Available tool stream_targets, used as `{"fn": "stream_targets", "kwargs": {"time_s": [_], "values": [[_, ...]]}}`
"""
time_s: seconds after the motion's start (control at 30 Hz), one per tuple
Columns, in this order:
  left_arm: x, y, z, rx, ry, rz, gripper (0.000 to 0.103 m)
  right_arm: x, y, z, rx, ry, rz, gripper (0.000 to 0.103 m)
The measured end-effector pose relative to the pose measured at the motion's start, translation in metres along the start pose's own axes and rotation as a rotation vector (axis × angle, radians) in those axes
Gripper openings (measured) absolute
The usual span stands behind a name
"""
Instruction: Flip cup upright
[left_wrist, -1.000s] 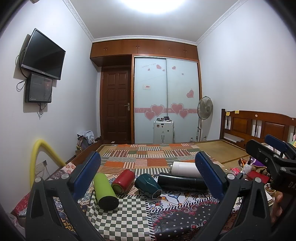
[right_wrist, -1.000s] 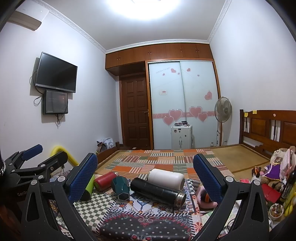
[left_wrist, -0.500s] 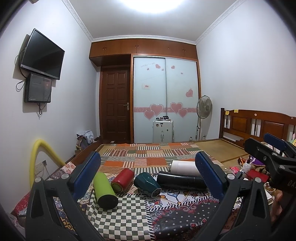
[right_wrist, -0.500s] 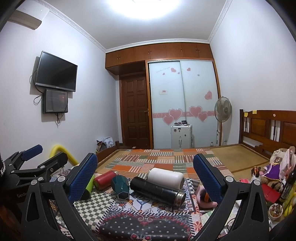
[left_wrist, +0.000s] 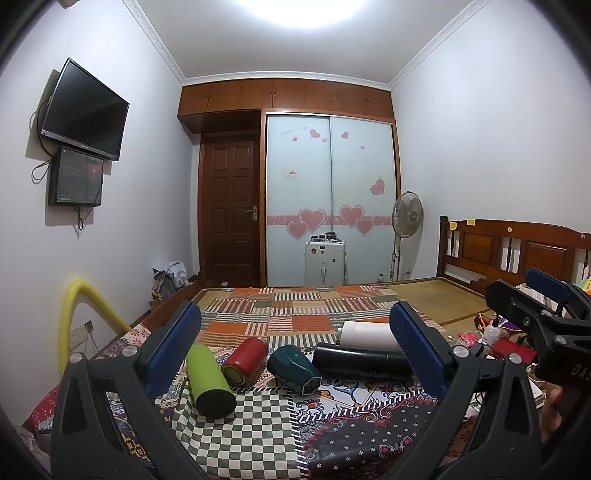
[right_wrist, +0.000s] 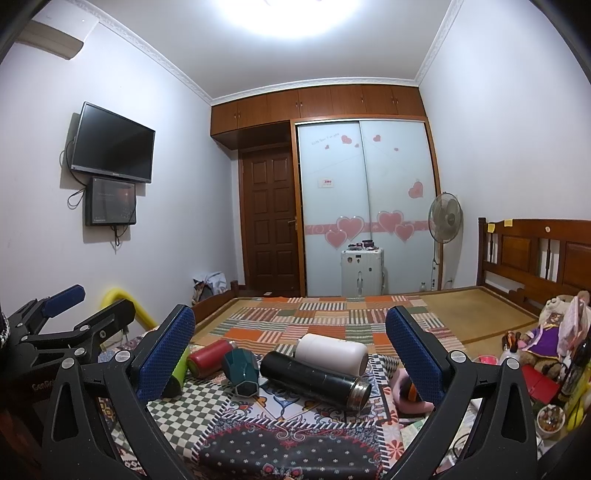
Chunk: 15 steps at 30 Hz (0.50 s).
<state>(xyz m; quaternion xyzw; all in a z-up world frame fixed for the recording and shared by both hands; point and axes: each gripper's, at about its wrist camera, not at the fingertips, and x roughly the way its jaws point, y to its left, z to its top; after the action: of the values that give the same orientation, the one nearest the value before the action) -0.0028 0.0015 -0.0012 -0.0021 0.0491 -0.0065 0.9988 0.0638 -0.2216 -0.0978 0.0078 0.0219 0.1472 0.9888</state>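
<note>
bed (left_wrist: 424, 291): patchwork mats over most of it; five vessels lying in a row across the near part
black flask (right_wrist: 314, 376): longest; on its side, steel mouth toward right gripper; touching white flask (right_wrist: 330, 350) behind it
green bottle (left_wrist: 208, 376): on its side, base toward camera, just beside left finger (left_wrist: 173, 347)
red can (left_wrist: 245, 356): on its side between green bottle and cup
cup (left_wrist: 295, 369): dark teal, faceted; on its side mid-row, long axis slanting, hexagonal end toward the cameras and a little right
left gripper (left_wrist: 295, 347): jaws wide, nothing held; cup dead ahead between the fingers; looks the nearer one
right gripper (right_wrist: 291, 350): jaws wide, empty; cup ahead-left of centre
obstruction: black flask close on cup's right, red can on its left; tight clearance for either finger, probably
</note>
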Motion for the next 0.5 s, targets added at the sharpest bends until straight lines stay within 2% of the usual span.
{"fn": "stream_targets", "kwargs": {"time_s": [0.5], "values": [[0.0018,0.0015,-0.0018,-0.003,0.004,0.004,0.103,-0.0005,0.0011,-0.0005,-0.001,0.002,0.0,0.103]]}}
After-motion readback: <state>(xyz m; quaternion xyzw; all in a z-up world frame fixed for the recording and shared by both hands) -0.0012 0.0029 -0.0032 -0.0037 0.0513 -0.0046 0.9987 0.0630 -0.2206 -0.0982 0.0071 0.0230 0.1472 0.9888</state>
